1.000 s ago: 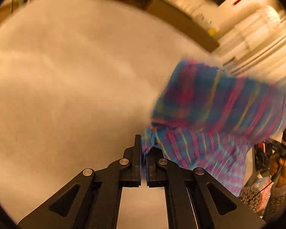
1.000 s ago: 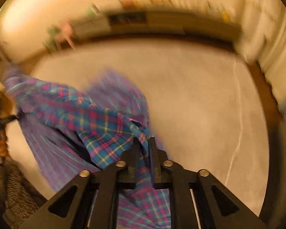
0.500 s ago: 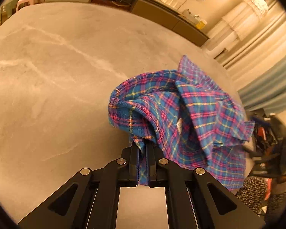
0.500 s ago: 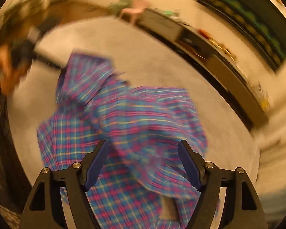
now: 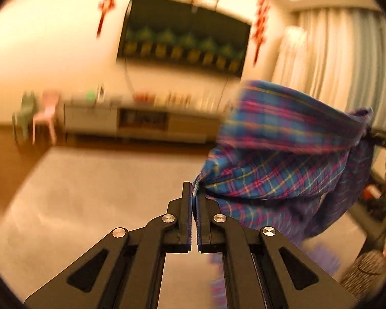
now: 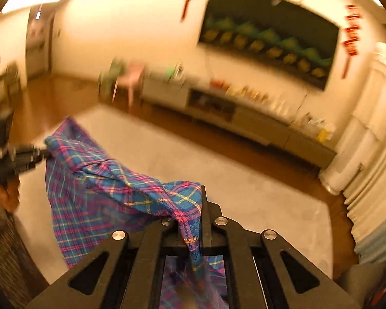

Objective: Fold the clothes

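Observation:
A blue, pink and yellow plaid shirt (image 5: pixel 283 164) hangs in the air, stretched between both grippers above the grey marbled surface (image 5: pixel 90 206). My left gripper (image 5: pixel 192 189) is shut on one edge of the cloth, which trails off to the right. At the far right the cloth gathers where the right gripper (image 5: pixel 380 136) holds it. In the right wrist view the shirt (image 6: pixel 103 180) drapes over my right gripper (image 6: pixel 194 206), which is shut on a fold that hides its left finger. The left gripper (image 6: pixel 25 154) pinches the far corner at the left.
A low cabinet (image 5: pixel 141 123) with small items lines the far wall under a dark wall panel (image 5: pixel 182 33). A pink chair (image 5: pixel 45 113) stands left of it. Curtains (image 5: pixel 334 59) hang at the right. A person's hand (image 6: pixel 2 195) holds the left gripper.
Both grippers rose and tilted up, lifting the shirt off the surface and spreading it between them. The right gripper, open half a second ago, has closed on the cloth.

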